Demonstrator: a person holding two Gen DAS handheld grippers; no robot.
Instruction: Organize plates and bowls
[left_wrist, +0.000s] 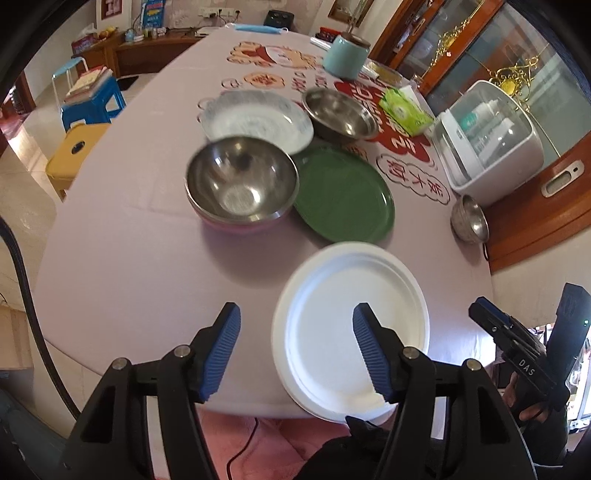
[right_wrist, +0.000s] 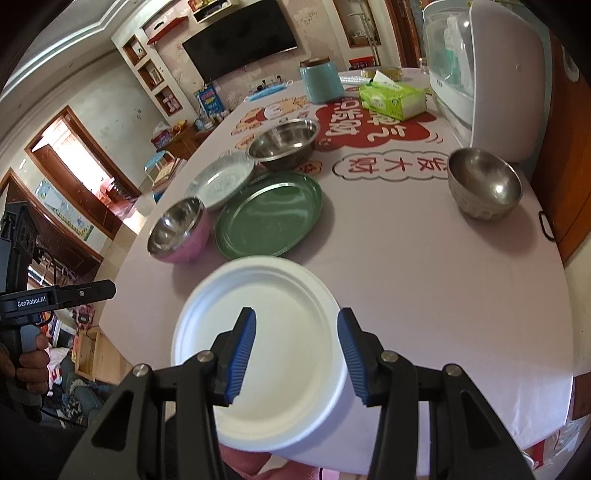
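A white paper plate (left_wrist: 351, 325) (right_wrist: 266, 332) lies at the table's near edge. Behind it are a green plate (left_wrist: 343, 192) (right_wrist: 269, 218), a pink-sided steel bowl (left_wrist: 240, 181) (right_wrist: 177, 232), a white patterned dish (left_wrist: 258, 118) (right_wrist: 221, 181), a larger steel bowl (left_wrist: 340, 110) (right_wrist: 284, 142) and a small steel bowl (left_wrist: 469, 218) (right_wrist: 484, 184) at the right. My left gripper (left_wrist: 295, 350) is open and empty, just above the near edge, left of the paper plate's middle. My right gripper (right_wrist: 295, 350) is open and empty above the paper plate.
A teal canister (left_wrist: 345, 55) (right_wrist: 321, 81), a green tissue box (left_wrist: 404, 107) (right_wrist: 393, 96) and a white sterilizer box (left_wrist: 487, 140) (right_wrist: 480, 66) stand at the table's back right. Blue and yellow stools (left_wrist: 92, 107) stand left of the table. A wooden cabinet (left_wrist: 535, 221) is on the right.
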